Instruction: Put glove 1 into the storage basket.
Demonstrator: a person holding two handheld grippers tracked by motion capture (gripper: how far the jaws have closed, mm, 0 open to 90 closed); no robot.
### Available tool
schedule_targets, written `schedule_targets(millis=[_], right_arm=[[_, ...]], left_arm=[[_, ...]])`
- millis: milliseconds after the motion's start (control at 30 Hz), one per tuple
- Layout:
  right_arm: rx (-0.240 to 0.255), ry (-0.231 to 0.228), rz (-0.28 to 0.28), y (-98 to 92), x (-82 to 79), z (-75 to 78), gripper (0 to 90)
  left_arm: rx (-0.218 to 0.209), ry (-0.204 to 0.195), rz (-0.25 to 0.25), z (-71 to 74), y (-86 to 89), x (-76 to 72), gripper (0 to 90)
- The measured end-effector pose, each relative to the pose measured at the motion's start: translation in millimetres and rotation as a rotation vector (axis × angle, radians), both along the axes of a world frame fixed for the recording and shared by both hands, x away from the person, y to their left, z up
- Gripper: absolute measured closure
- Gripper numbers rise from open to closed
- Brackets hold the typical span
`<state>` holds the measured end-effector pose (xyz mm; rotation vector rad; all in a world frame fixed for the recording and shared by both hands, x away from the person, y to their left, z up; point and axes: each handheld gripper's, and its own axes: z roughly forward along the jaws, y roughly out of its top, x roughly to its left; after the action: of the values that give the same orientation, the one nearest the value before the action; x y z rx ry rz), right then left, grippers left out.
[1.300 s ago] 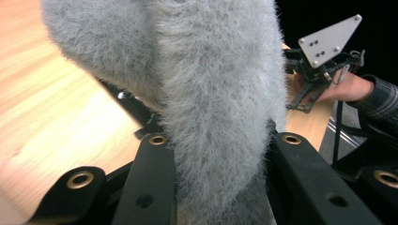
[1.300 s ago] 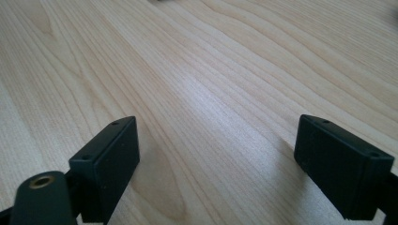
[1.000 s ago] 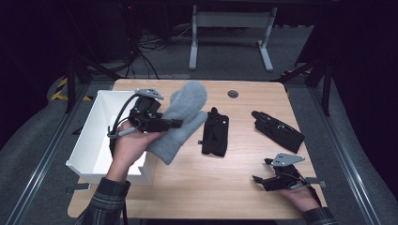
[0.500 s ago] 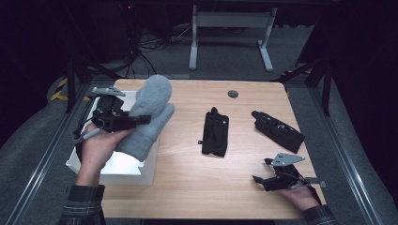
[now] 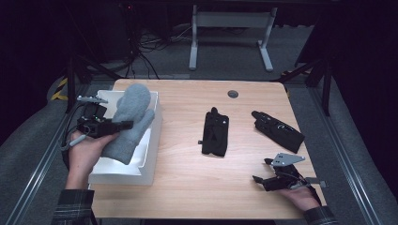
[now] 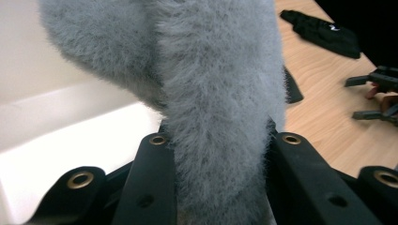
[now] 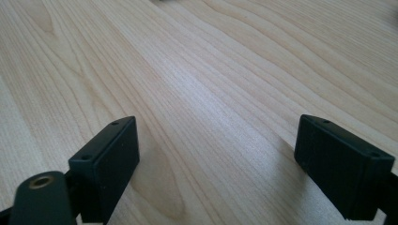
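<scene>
Wooden table (image 5: pixel 187 187) carrying white bin (image 5: pixel 149 159) at left edge, two black gloves (image 5: pixel 215 133) (image 5: pixel 278 130) lying apart right of centre.

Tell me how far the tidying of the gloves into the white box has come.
Nothing lies in the white box yet. In hand: the left hand-held gripper is shut on the grey mitten, held over the box. Left: two black gloves lie on the table; the right hand-held gripper rests open, holding nothing.
</scene>
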<state>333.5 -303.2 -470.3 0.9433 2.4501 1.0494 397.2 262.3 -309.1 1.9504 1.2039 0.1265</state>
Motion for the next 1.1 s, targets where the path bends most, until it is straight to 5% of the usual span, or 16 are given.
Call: schedule_targets(millis=[633, 900, 1100], right_arm=[[0.0, 0.0, 0.003, -0.3, 0.1, 0.0, 14.5], [0.0, 0.0, 0.004, -0.3, 0.1, 0.0, 14.5], [0.0, 0.0, 0.003, -0.3, 0.1, 0.0, 14.5]], left_arm=[[0.023, 0.163, 0.095, -74.7, 15.1, 32.5, 71.5], [0.04, 0.228, 0.109, -95.4, 21.4, 41.7, 69.7], [0.1, 0.265, 0.121, -109.3, 22.0, 45.8, 62.4]])
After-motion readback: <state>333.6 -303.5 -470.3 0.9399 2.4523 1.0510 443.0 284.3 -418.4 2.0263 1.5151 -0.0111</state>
